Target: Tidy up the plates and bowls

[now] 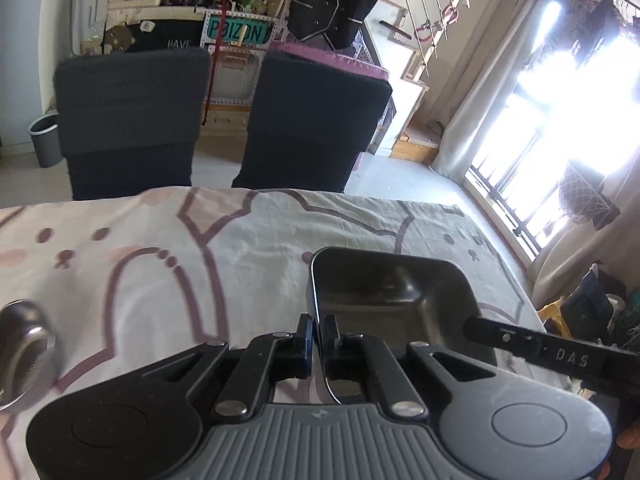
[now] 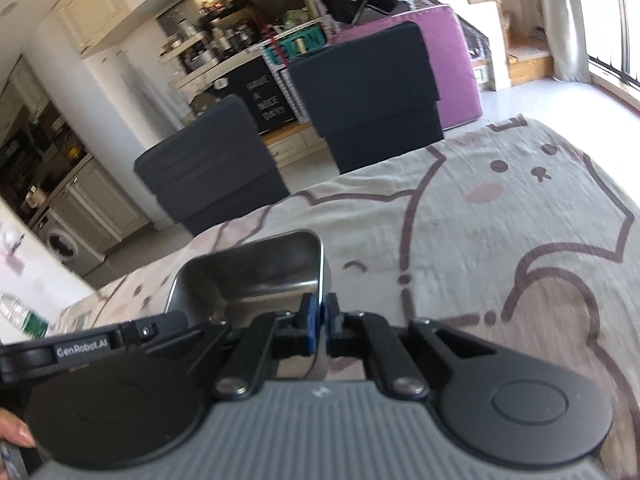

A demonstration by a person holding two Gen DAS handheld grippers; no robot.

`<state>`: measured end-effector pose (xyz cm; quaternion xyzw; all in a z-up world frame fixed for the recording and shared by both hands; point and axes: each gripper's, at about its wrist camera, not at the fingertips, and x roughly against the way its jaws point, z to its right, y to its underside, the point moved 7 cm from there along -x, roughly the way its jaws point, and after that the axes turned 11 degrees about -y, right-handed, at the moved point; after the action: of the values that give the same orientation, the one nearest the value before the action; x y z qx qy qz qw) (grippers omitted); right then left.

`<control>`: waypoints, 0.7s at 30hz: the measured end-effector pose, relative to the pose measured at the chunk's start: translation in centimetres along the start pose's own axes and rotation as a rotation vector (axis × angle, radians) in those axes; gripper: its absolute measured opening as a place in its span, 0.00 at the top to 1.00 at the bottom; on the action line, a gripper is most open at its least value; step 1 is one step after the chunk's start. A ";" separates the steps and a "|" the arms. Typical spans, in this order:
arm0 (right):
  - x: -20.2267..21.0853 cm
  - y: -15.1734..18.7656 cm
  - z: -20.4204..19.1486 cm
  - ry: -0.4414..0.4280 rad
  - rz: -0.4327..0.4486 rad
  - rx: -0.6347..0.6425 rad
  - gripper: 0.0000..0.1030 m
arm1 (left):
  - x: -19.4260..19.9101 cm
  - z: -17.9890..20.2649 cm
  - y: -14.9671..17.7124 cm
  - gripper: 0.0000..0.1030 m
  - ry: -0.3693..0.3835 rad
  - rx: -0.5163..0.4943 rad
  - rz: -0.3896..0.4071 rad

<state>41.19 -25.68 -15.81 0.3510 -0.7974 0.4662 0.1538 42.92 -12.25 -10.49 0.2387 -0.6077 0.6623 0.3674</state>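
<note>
Both grippers pinch opposite walls of one rectangular steel tray point(image 1: 384, 296), and that shared hold is where I judge the risk lies; if one hand rises or twists ahead of the other, the thin wall could slide out from between the pads and the tray would tip toward the freed side; the metal looks smooth, so the grip probably depends on squeeze alone.

The left gripper point(image 1: 318, 338) has its jaws closed on the tray's left wall, one finger inside and one outside; the right gripper point(image 2: 319, 314) is clamped the same way on the tray's right wall; each tool's black body shows in the other's view, reaching in across the tray's near edge. Whether the tray rests on the patterned tablecloth point(image 1: 248, 236) or hangs just above it I cannot tell.

Both tools point forward and slightly down over the tray, toward the two dark chairs point(image 1: 128, 116) beyond it; the right view is tilted, so that hand seems rolled. A round steel bowl point(image 1: 24, 352) lies well to the left of the tray, blurred at the frame edge.
</note>
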 end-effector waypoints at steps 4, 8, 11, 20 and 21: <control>2.1 1.8 -2.9 -0.021 -0.022 0.030 0.95 | 4.1 -1.2 0.9 0.95 -0.005 0.006 0.029; 4.4 3.7 -5.9 -0.049 -0.019 0.054 0.94 | 7.9 -2.6 2.3 0.95 -0.004 0.015 0.045; 5.9 5.0 -7.8 -0.086 -0.012 0.049 0.94 | 10.4 -4.0 3.6 0.95 -0.001 0.030 0.051; 8.2 9.4 -13.3 -0.160 -0.032 0.099 0.94 | 16.8 -8.6 8.0 0.93 -0.020 0.061 0.085; 8.2 10.0 -13.7 -0.172 -0.039 0.091 0.94 | 17.4 -9.2 8.5 0.93 -0.023 0.068 0.086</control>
<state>27.28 -14.22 -10.36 0.4119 -0.7785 0.4671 0.0778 26.80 0.27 -3.98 0.2324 -0.5987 0.6950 0.3233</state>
